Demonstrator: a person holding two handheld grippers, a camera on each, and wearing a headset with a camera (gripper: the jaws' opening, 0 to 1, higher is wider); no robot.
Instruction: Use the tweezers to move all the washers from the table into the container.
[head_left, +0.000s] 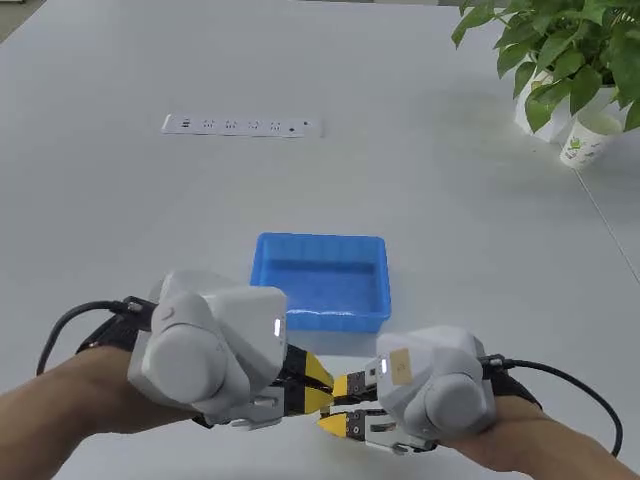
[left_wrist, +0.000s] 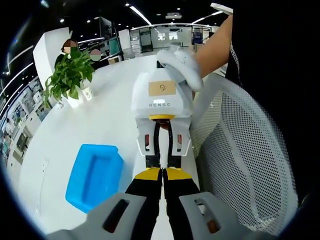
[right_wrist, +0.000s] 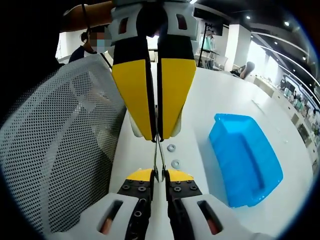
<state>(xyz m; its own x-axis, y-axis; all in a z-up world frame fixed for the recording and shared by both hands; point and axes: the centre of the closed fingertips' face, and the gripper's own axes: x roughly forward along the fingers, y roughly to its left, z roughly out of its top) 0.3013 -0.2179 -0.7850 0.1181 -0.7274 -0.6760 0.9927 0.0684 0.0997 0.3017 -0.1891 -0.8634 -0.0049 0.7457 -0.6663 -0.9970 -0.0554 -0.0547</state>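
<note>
Table (head_left: 450, 200): white, with a plant (head_left: 560, 50) (far corner).
Washers (right_wrist: 171, 147): two on the table, near the blue container (right_wrist: 245, 160).
Grippers: we see the left gripper (left_wrist: 163, 172) and the right gripper (right_wrist: 159, 174) both pinching the tweezers (right_wrist: 156, 150).
Hidden: the tweezers' ends.

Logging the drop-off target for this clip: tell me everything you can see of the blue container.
The blue container is a shallow rectangular tray, plastic by its look, with rounded corners, an open top and a thin rim. It sits flat and upright on the white table, one long side toward the person. No washer can be seen inside it. Nothing touches it; two washers lie on the table apart from it.
</note>
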